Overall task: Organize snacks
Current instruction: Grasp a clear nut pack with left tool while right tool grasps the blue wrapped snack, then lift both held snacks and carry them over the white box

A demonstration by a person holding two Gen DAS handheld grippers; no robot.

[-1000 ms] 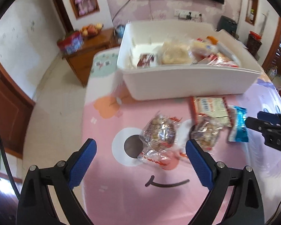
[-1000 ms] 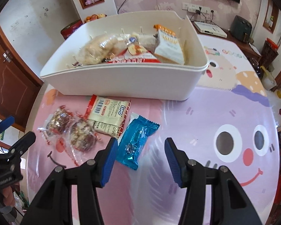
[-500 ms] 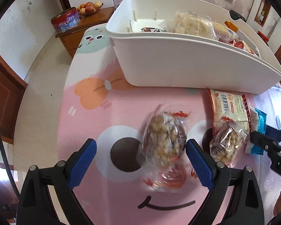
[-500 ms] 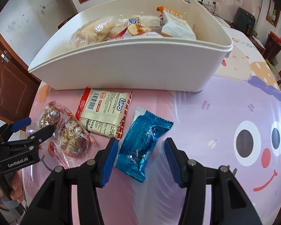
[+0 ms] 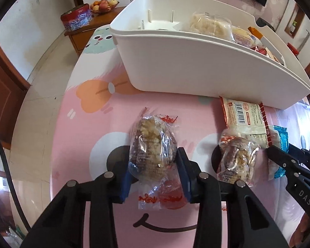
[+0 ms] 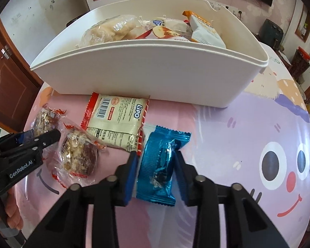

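here the left gripper had its jaws closed on the nut cake on the table before the bin, the right gripper likewise clamped the blue pack; both looked light, crinkly, slippery and crushable, best pinched mid-body.

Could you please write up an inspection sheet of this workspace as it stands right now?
Surface: table with a pink and purple cartoon-face cover.
Job's things: white bin partly filled with snacks; on the table, two clear-wrapped nut cakes, LiPO biscuit pack, blue packet.
Clutter: nothing seen.
Grippers: left gripper shut on one nut cake; right gripper shut on the blue packet.
Cables: black cable at the left view's edge.
Surroundings: wooden cabinet with red tin and fruit bowl; wooden doors.
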